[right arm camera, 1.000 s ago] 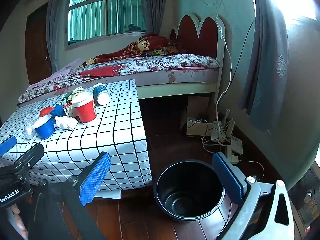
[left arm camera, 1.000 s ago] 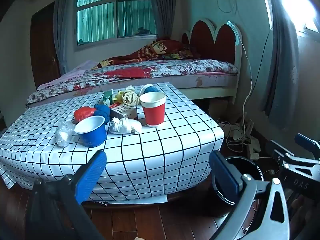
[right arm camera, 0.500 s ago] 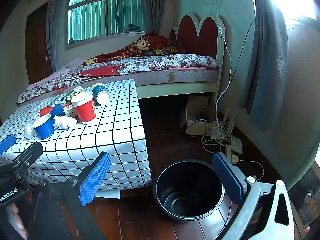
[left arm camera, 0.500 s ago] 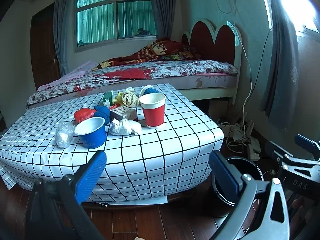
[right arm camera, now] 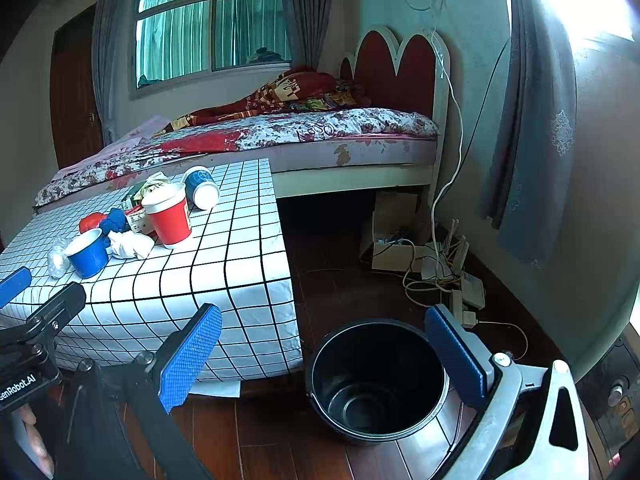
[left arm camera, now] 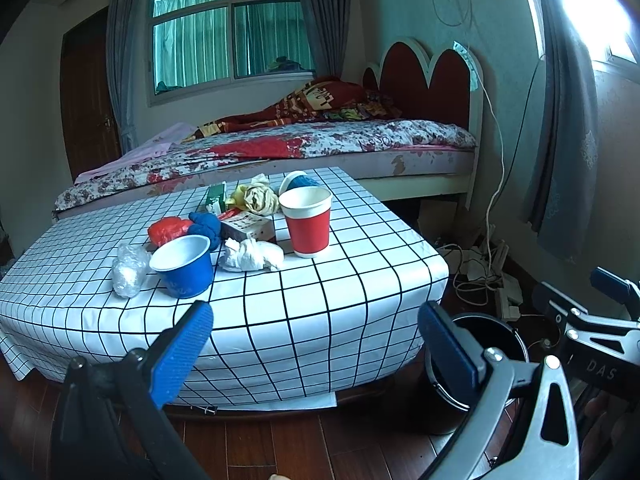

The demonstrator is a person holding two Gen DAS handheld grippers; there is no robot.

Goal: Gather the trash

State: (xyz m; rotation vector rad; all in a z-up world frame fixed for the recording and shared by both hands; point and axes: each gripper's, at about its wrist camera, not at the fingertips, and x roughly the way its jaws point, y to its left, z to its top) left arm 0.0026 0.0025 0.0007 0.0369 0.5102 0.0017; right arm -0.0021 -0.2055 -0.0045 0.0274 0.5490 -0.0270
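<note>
Nothing on the surface [left arm camera: 360,280] has shifted since the earlier frames, and both grippers are held where they were, low before its front edge. One bed [left arm camera: 320,144] is seen behind it, along the wall under the window. The surface is covered by one white cloth with a black grid. One black bucket [right arm camera: 378,380] stands on the wooden floor just beside the cloth's right corner, and it is seen to be empty.

The trash is gathered in one cluster on the surface. Three cups are counted: one red cup [left arm camera: 307,222] upright, one blue cup [left arm camera: 185,266] upright near the front, and one blue cup lying on its side [right arm camera: 202,191] behind the red one. One white crumpled tissue [left arm camera: 252,255] lies between the two upright cups. One clear plastic wad [left arm camera: 129,270] rests just beside the front blue cup. One small carton [left arm camera: 248,226], one red wad [left arm camera: 168,230], one blue wad [left arm camera: 206,224], one yellowish paper ball [left arm camera: 260,197] and one green packet [left arm camera: 217,196] are packed behind.

The left gripper [left arm camera: 316,344] is shown with jaws spread wide and nothing between them. The right gripper [right arm camera: 324,346] is likewise spread and empty, above the bucket
</note>
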